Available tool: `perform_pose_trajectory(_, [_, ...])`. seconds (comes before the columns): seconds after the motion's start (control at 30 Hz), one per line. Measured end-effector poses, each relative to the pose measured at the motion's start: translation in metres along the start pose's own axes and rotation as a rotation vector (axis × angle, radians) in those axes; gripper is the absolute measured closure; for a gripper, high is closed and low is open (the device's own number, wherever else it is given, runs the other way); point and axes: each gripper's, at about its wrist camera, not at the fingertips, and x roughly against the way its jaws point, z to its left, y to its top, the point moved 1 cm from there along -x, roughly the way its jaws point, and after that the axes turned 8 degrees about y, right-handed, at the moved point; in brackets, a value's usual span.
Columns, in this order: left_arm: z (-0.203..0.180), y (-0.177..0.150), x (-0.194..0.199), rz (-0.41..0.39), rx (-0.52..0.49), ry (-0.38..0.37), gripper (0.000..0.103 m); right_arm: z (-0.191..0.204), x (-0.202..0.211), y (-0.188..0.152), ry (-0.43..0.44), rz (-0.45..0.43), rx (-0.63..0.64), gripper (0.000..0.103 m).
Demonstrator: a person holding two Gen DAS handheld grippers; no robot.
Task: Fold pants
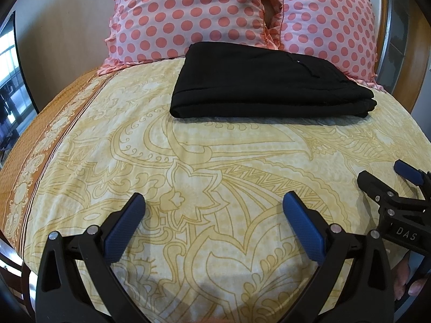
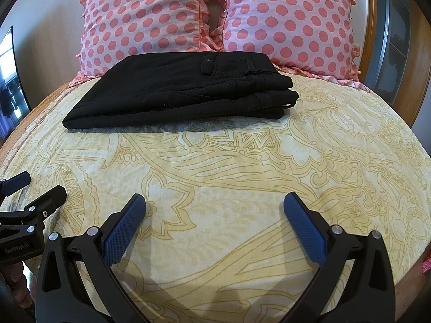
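Observation:
Black pants (image 1: 269,80) lie folded in a flat stack of layers on the yellow patterned bedsheet (image 1: 215,161), just in front of the pillows. They also show in the right wrist view (image 2: 183,91), waistband end to the right. My left gripper (image 1: 214,202) is open and empty, well short of the pants, above the sheet. My right gripper (image 2: 215,202) is open and empty too, also short of the pants. The right gripper shows at the right edge of the left wrist view (image 1: 382,175), and the left gripper at the left edge of the right wrist view (image 2: 37,185).
Two pink pillows with coral dots (image 1: 188,13) (image 2: 291,18) stand against the headboard behind the pants. A wooden bed frame (image 2: 371,27) runs along the right. A window (image 1: 8,80) is at far left. An orange border strip (image 1: 40,140) edges the sheet on the left.

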Motion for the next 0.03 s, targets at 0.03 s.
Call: perform_pose_trajectory(0.03, [0.0, -0.0001, 0.0, -0.002, 0.001, 0.0, 0.002, -0.0001, 0.0, 0.0, 0.0, 0.0, 0.0, 0.001])
